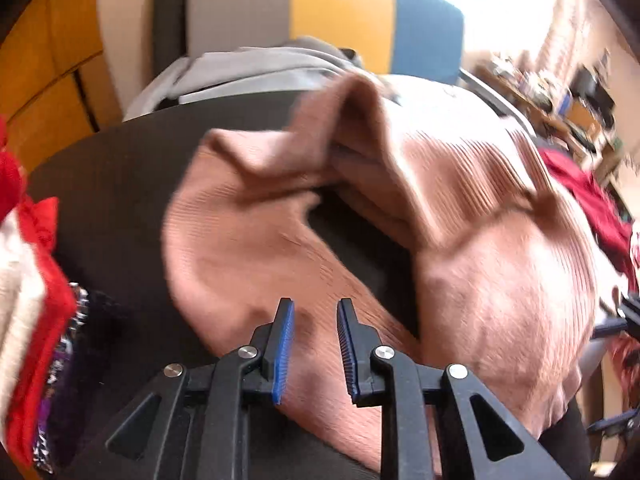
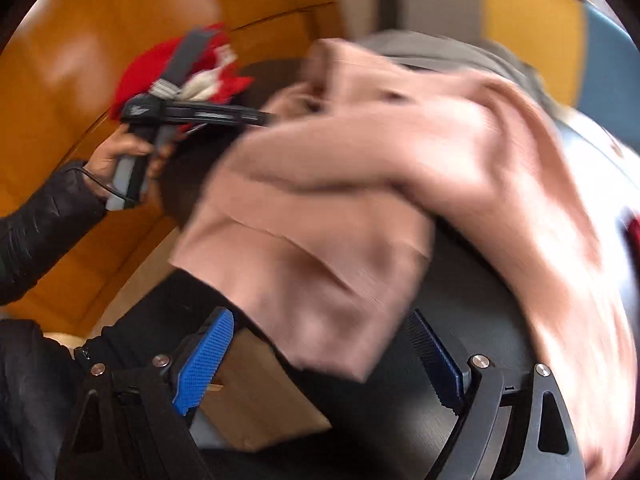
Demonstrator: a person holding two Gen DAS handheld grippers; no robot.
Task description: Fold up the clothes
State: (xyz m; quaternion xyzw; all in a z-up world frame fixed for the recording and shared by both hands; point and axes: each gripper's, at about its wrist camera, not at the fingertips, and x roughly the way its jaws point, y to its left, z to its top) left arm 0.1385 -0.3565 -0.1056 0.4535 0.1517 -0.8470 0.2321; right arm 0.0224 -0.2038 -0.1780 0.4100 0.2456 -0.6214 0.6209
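Pink sweater [image 1: 460, 216] crumpled, left gripper [image 1: 316, 344] angled down above

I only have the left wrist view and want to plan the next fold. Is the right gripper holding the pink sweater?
Observer: No. The right gripper is wide open. A flap of the pink sweater hangs across the gap, but neither pad presses on it.
Operator: What lies below that flap?
Observer: The edge of the dark table, with a tan board lower down past it.
Operator: Who is on my left gripper?
Observer: A hand in a dark sleeve grips its handle. Its tips are hidden behind the sweater from this side.
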